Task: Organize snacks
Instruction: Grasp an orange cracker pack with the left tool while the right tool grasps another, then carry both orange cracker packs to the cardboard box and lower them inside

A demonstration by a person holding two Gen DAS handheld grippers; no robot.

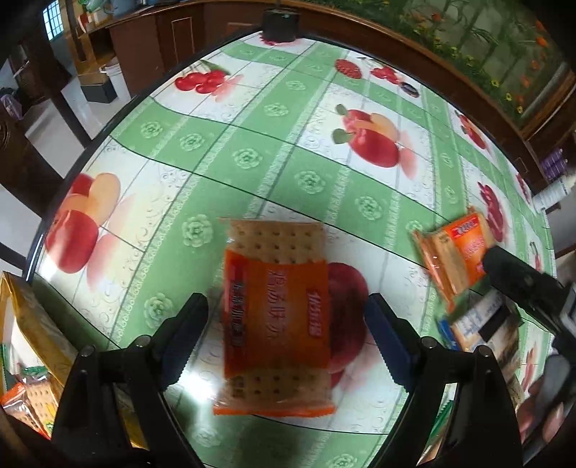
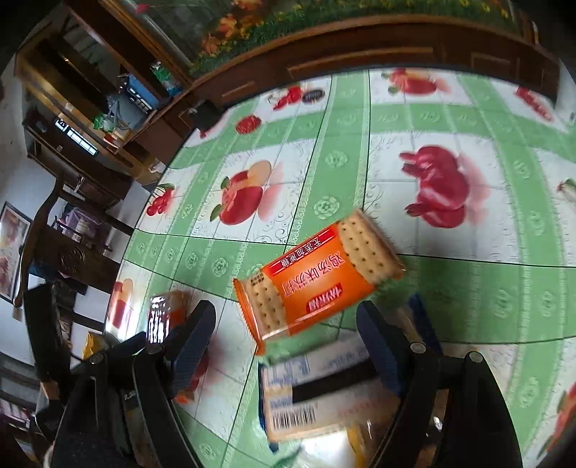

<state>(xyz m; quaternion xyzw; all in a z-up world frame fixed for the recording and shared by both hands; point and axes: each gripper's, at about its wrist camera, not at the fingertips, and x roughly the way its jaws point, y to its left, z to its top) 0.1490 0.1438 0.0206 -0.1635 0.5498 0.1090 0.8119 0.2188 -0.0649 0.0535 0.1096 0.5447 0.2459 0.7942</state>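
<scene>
Fruit-print tablecloth (image 1: 252, 158) (wooden cabinets (image 1: 172, 32) behind)

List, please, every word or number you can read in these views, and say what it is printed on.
"鸡汤味苏打": large white characters on the orange cracker packet, seen upside down.
"无添加蔗糖": red band on the same packet, probably; small.
Brand mark on that packet: too blurred.
Barcode box: print and digits too blurred.
Second orange packet: lettering too blurred.

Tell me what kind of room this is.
Probably a home dining or living room: a table under a fruit-print green tablecloth, dark wooden cabinets holding household clutter, and a carved wooden chair beside it. Cracker packets lie on the table.
</scene>
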